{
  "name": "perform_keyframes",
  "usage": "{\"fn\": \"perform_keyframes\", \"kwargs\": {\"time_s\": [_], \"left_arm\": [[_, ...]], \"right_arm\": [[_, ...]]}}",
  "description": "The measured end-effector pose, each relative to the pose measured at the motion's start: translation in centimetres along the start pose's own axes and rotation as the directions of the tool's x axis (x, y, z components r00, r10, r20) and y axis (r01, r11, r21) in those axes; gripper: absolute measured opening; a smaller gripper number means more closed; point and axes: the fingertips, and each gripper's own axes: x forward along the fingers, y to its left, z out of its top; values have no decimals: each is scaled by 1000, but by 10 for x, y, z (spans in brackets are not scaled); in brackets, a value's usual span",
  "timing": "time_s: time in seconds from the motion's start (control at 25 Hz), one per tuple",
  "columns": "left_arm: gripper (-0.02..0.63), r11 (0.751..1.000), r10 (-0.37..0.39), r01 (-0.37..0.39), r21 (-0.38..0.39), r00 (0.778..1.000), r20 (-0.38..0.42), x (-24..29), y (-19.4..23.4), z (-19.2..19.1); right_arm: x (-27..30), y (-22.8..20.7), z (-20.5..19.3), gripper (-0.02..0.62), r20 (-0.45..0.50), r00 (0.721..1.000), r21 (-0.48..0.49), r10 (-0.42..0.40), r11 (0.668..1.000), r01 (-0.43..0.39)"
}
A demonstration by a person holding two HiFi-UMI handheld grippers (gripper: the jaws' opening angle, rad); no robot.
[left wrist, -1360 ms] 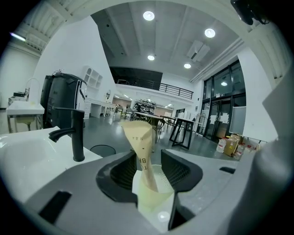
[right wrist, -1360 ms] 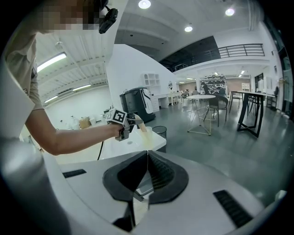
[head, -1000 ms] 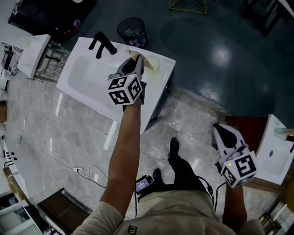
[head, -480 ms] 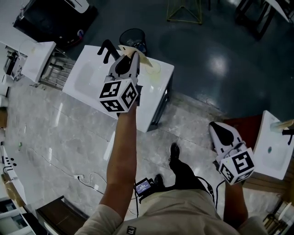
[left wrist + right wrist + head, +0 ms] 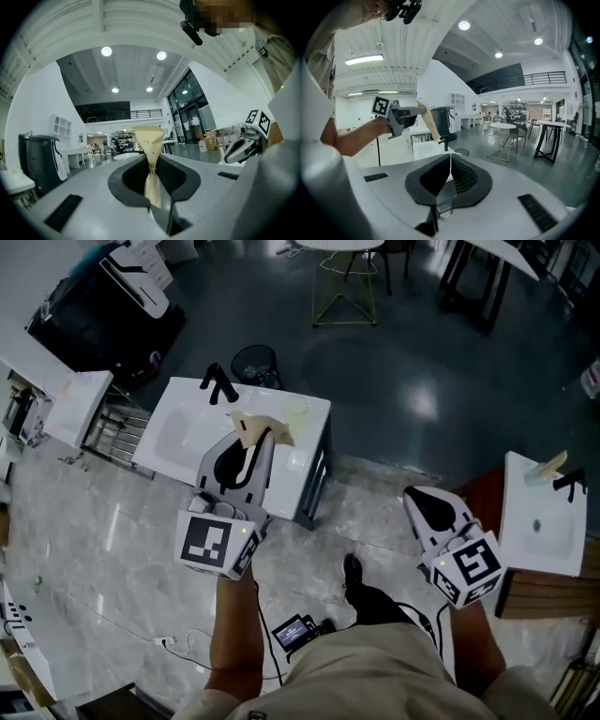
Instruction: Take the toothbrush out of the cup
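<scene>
My left gripper point(image 5: 262, 438) is lifted high over a white sink unit point(image 5: 178, 432), shut on a flat tan toothbrush point(image 5: 246, 427) that pokes out past its tips. Its jaws have just been closing on it. In the left gripper view the toothbrush point(image 5: 151, 140) stands upright between the dark pads, its wide end on top. My right gripper point(image 5: 427, 506) hangs at the right, shut, with nothing in it point(image 5: 449, 165). The right gripper view shows the left gripper point(image 5: 406, 115) and the toothbrush point(image 5: 427, 120) from the side. I cannot make out a cup.
A black faucet point(image 5: 220, 382) stands at the sink's back edge, with a black waste bin point(image 5: 253, 362) behind it. A second white sink point(image 5: 539, 521) sits at the right. A round table on a yellow wire base point(image 5: 345, 287) stands farther off. My feet point(image 5: 352, 570) are below.
My left gripper has risen from the sink's far corner toward the camera, carrying the toothbrush. The right gripper has also come up a little. The view has tilted to show more of the room.
</scene>
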Motion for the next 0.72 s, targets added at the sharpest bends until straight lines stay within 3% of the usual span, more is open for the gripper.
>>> {"fn": "perform_keyframes", "kwargs": {"time_s": [0.32,0.72], "left_arm": [[57,998,-63,63,0,998,25,-96,-60,46],[57,981,-192,187,58,977,97,-202,-153,85]], "right_arm": [[-73,59,24,6,53,997,-40,-48,998,50],[-203,135,-9,6,52,983,-41,-176,983,178]]}}
